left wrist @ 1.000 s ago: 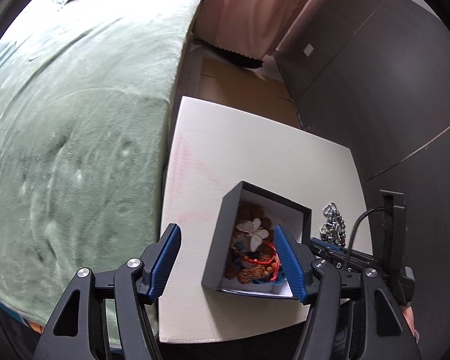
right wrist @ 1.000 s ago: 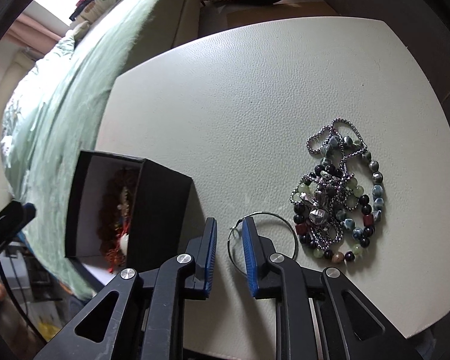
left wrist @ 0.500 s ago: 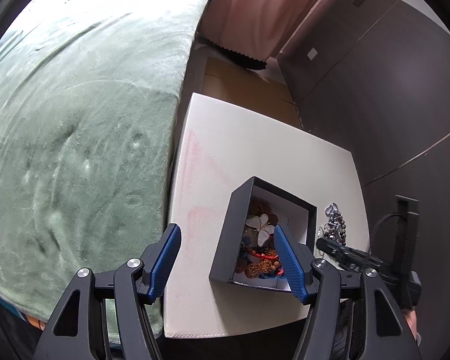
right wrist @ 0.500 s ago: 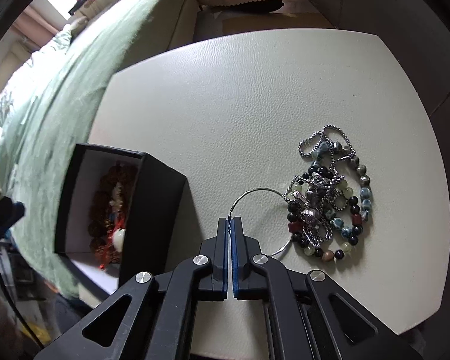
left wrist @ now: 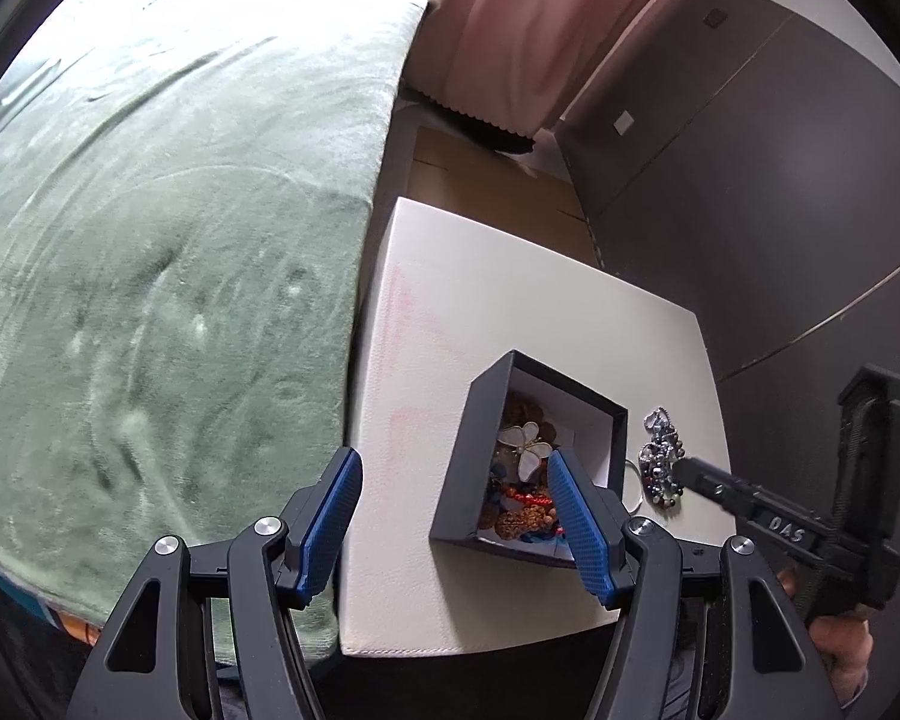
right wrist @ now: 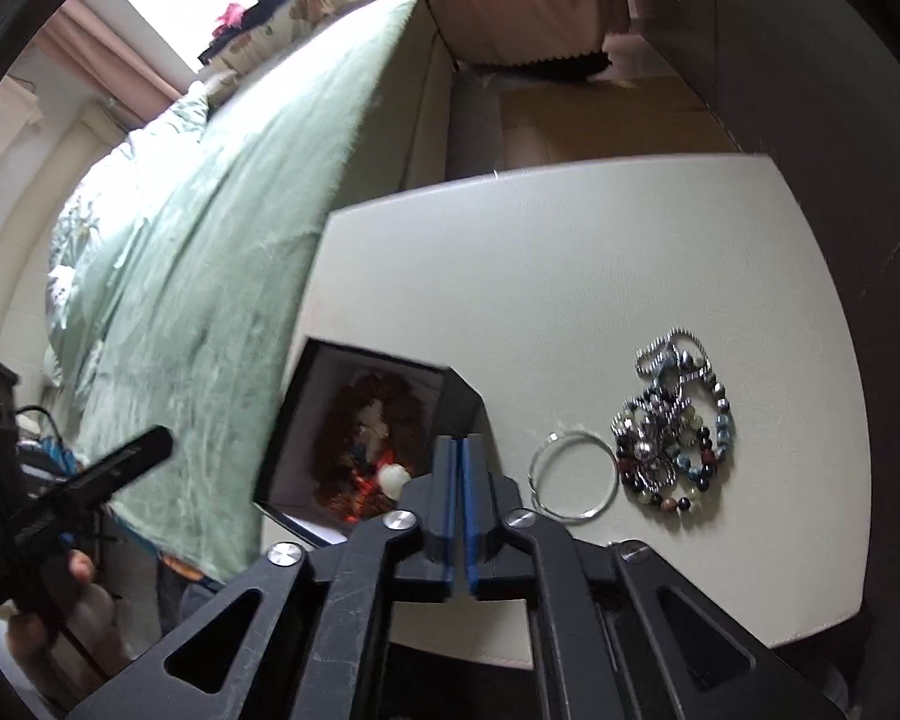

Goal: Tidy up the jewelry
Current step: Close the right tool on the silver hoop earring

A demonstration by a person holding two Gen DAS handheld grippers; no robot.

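Note:
A black open box [left wrist: 480, 438] on the white table [left wrist: 480, 300] holds beaded jewelry and a white butterfly piece [left wrist: 528, 444]. It also shows in the right wrist view [right wrist: 306, 414]. A silver ring bangle [right wrist: 573, 474] lies flat on the table right of the box, beside a heap of beaded bracelets and chain [right wrist: 672, 426]. My right gripper [right wrist: 457, 450] is shut with nothing between its pads, raised over the box's right wall, left of the bangle. My left gripper [left wrist: 450, 480] is open and empty, hovering near the box's front-left.
A bed with a green blanket [left wrist: 150, 240] borders the table's left side. Dark cabinet panels [left wrist: 780, 180] stand to the right. A pink curtain [left wrist: 510, 30] and cardboard on the floor [left wrist: 492, 186] lie beyond the table's far edge.
My right gripper shut at the silver bangle, then lifted and swung left over the box; the bangle stays on the table. My left gripper drew back and up, still open.

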